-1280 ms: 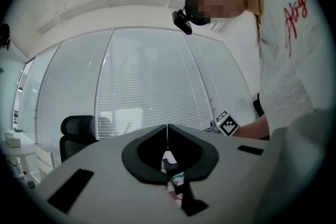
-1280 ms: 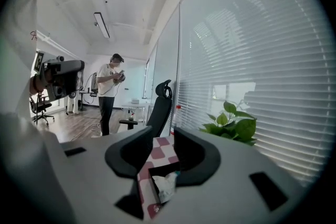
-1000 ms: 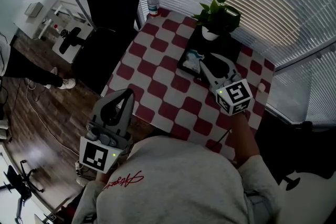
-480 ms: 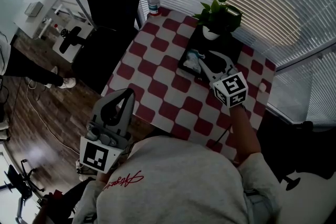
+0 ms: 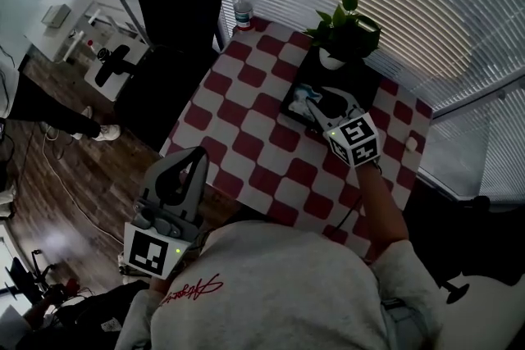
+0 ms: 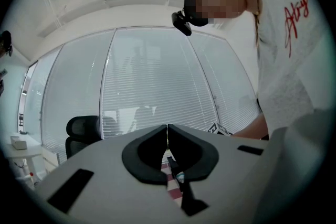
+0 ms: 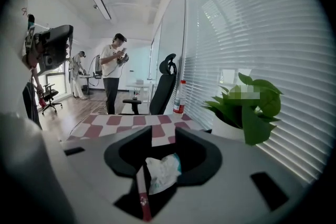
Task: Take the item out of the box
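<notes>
A black open box sits on the checkered table near the window. A crumpled white and blue packet lies in its left part. My right gripper reaches into the box just beside the packet. In the right gripper view the packet lies low between the jaws of the right gripper, which are opening, their tips apart and not pressing on it. My left gripper hangs off the table's near-left edge. Its jaws are shut, with nothing in them.
A potted plant stands at the box's far end against the window blinds. A plastic bottle is at the table's far left corner, with a black office chair beside it. People stand far across the room.
My right gripper has slid a little farther into the box toward the packet. The left gripper has stayed where it was.
</notes>
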A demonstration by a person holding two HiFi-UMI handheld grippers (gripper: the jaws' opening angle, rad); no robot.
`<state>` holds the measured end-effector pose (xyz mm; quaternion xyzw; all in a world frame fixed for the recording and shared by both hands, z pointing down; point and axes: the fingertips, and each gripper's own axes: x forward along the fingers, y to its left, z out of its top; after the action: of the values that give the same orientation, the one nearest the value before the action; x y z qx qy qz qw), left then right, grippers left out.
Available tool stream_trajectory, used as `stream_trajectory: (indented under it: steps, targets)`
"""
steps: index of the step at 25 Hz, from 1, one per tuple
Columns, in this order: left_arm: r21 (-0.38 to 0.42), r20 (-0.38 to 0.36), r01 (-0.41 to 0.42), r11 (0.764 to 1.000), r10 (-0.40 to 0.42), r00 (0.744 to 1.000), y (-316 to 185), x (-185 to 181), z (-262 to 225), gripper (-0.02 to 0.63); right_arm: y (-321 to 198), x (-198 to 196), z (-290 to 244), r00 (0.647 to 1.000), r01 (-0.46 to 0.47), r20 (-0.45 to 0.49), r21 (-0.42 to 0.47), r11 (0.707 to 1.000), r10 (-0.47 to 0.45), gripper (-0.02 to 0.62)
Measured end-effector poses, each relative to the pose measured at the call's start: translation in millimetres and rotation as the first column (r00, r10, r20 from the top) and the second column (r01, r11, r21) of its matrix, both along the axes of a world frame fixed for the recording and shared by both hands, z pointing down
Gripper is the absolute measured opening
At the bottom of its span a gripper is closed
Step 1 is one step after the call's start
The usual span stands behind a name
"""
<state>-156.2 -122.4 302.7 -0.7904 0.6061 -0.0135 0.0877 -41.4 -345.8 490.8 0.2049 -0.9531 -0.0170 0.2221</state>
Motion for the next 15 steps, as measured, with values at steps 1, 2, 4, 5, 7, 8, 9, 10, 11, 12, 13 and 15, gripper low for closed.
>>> stream_trajectory:
  steps: [1, 2, 4, 5, 7, 8, 9, 10, 11, 12, 13, 15]
  targets:
    - [-0.001, 0.004, 0.003, 1.000, -0.003, 1.000, 0.2, -0.7, -0.5, 0.018, -0.8, -1.5, 2.0, 1.000, 0.004, -0.006, -0.002, 1.000, -0.004, 0.133]
    - [-0.001, 0.007, 0.006, 1.000, -0.006, 1.000, 0.2, -1.5, -0.9, 0.018, -2.0, -2.8, 4.0, 1.000, 0.007, -0.013, -0.004, 1.000, -0.007, 0.133]
    - [-0.002, 0.012, 0.012, 1.000, -0.012, 1.000, 0.2, -3.0, -1.0, 0.018, -5.1, -5.0, 8.9, 1.000, 0.011, -0.027, -0.009, 1.000, -0.011, 0.136]
    - [-0.001, 0.014, 0.015, 1.000, -0.015, 1.000, 0.5, -3.9, -1.0, 0.018, -6.9, -6.0, 11.6, 0.999, 0.010, -0.034, -0.011, 1.000, -0.011, 0.137]
    - [0.001, 0.013, 0.021, 1.000, -0.021, 1.000, 1.1, -5.1, -2.1, 0.018, -10.2, -7.7, 17.5, 0.999, 0.006, -0.050, -0.017, 1.000, -0.007, 0.137]
    - [0.002, 0.012, 0.024, 1.000, -0.024, 1.000, 1.3, -5.6, -3.0, 0.018, -11.7, -8.4, 20.5, 0.998, 0.004, -0.059, -0.022, 1.000, -0.006, 0.137]
    - [0.002, 0.011, 0.027, 1.000, -0.027, 1.000, 1.6, -5.9, -3.6, 0.018, -13.1, -9.1, 23.4, 0.998, 0.003, -0.067, -0.026, 1.000, -0.005, 0.137]
    - [0.000, 0.012, 0.029, 1.000, -0.029, 1.000, 1.9, -6.3, -3.8, 0.018, -14.3, -9.7, 26.3, 0.997, 0.003, -0.076, -0.031, 1.000, -0.006, 0.137]
    - [-0.003, 0.014, 0.031, 1.000, -0.031, 0.999, 2.4, -6.8, -3.6, 0.018, -15.5, -10.5, 29.0, 0.996, 0.004, -0.084, -0.034, 0.999, -0.007, 0.137]
    - [-0.006, 0.016, 0.033, 0.999, -0.033, 0.999, 3.1, -7.4, -3.1, 0.018, -16.5, -11.3, 31.5, 0.996, 0.004, -0.090, -0.037, 0.999, -0.008, 0.137]
    - [-0.009, 0.019, 0.035, 0.999, -0.035, 0.999, 3.9, -8.2, -2.5, 0.018, -17.3, -12.3, 33.8, 0.995, 0.005, -0.095, -0.040, 0.999, -0.009, 0.137]
    - [-0.012, 0.021, 0.042, 0.999, -0.042, 0.999, 5.7, -10.3, -1.8, 0.018, -18.6, -14.4, 38.1, 0.995, 0.005, -0.101, -0.046, 0.999, -0.010, 0.137]
